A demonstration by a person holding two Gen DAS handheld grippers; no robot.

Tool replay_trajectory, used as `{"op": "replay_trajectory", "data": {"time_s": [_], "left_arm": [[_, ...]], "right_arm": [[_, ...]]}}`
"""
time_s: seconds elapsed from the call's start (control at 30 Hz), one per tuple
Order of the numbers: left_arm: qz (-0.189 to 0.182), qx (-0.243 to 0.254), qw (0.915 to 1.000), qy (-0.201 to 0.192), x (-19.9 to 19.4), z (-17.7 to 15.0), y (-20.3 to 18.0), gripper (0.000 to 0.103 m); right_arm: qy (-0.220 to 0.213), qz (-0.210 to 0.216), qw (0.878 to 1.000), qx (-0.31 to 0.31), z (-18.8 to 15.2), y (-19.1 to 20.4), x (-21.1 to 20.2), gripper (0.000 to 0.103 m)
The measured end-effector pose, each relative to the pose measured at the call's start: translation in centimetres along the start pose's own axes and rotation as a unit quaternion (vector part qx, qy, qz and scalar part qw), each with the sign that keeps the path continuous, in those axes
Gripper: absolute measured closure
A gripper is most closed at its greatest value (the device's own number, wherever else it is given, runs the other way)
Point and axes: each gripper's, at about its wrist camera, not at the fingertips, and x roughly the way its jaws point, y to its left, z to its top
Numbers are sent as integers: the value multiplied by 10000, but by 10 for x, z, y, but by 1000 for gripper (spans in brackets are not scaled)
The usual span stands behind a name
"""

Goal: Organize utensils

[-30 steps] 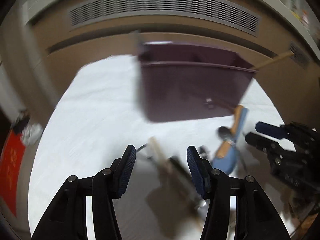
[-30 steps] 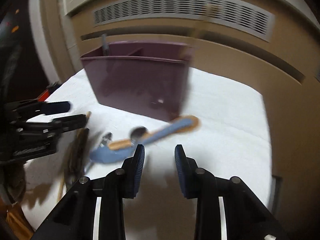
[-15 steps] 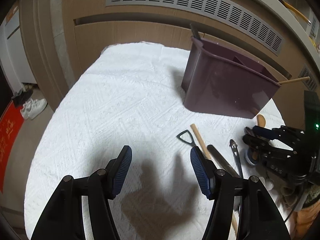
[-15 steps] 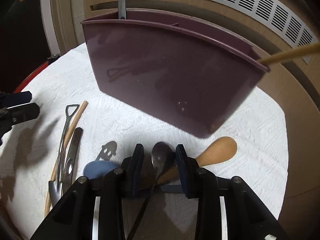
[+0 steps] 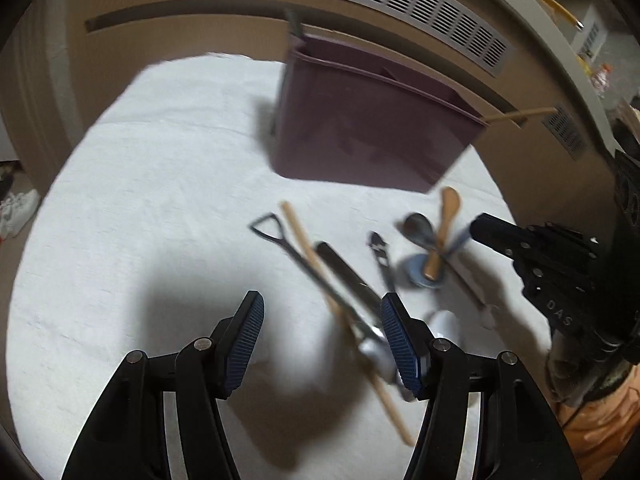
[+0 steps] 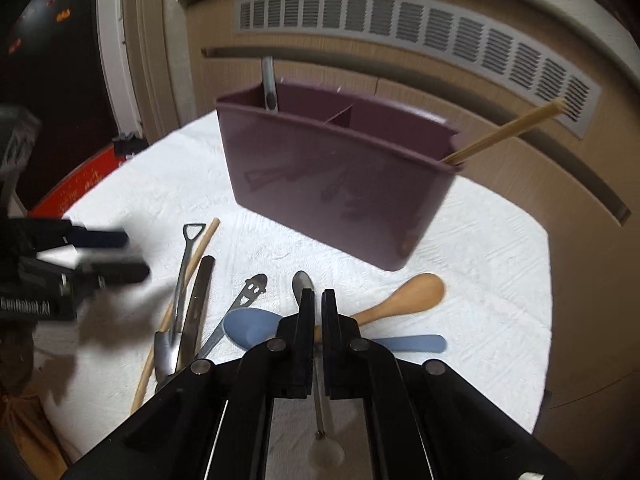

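Observation:
My right gripper [image 6: 318, 300] is shut on the thin handle of a metal spoon [image 6: 302, 282], whose bowl pokes out just past the fingertips. Under it lie a wooden spoon [image 6: 408, 298] and a blue spoon [image 6: 248, 326]. The purple divided caddy [image 6: 332, 172] stands upright behind them, holding a chopstick [image 6: 508, 132] at its right end and a metal handle [image 6: 269, 84] at its left. My left gripper [image 5: 320, 308] hangs open over a shovel-handled utensil [image 5: 276, 236], a loose chopstick [image 5: 300, 232] and a dark flat handle [image 5: 340, 264], holding nothing.
A white textured cloth [image 5: 160, 184] covers the round table. A utensil with a smiling-face handle [image 6: 250, 290] lies between the piles. A beige cabinet with a vent grille [image 6: 400, 24] rises behind the table. A red mat [image 6: 76, 188] and shoes [image 5: 16, 210] are on the floor at the left.
The right jaws have closed on the metal spoon's handle and the view has drawn back from the caddy. My left gripper has shifted right, over the pile of long utensils.

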Motion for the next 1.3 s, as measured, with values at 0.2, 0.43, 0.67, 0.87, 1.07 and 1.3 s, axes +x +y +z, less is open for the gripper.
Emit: {"op": "replay_trajectory", "data": {"time_s": [0.2, 0.43, 0.67, 0.87, 1.07, 1.3], "left_arm": [[-63, 467, 9988, 112, -6, -13, -32, 41], [199, 954, 9951, -147, -17, -35, -44, 41], [-60, 953, 9954, 81, -11, -52, -52, 38], [-463, 158, 9978, 452, -11, -35, -40, 40], [-405, 1404, 9889, 250, -18, -61, -91, 40], [818, 2816, 9541, -604, -15, -93, -115, 40]], "right_arm": [[213, 301, 9993, -90, -23, 2, -19, 93], [370, 201, 9991, -100, -70, -2, -27, 62], [328, 198, 9992, 118, -77, -8, -7, 75], [55, 180, 9997, 147, -70, -8, -12, 83], [-37, 301, 9983, 489, -76, -16, -10, 83], [-162, 464, 9969, 622, -78, -19, -14, 83]]}}
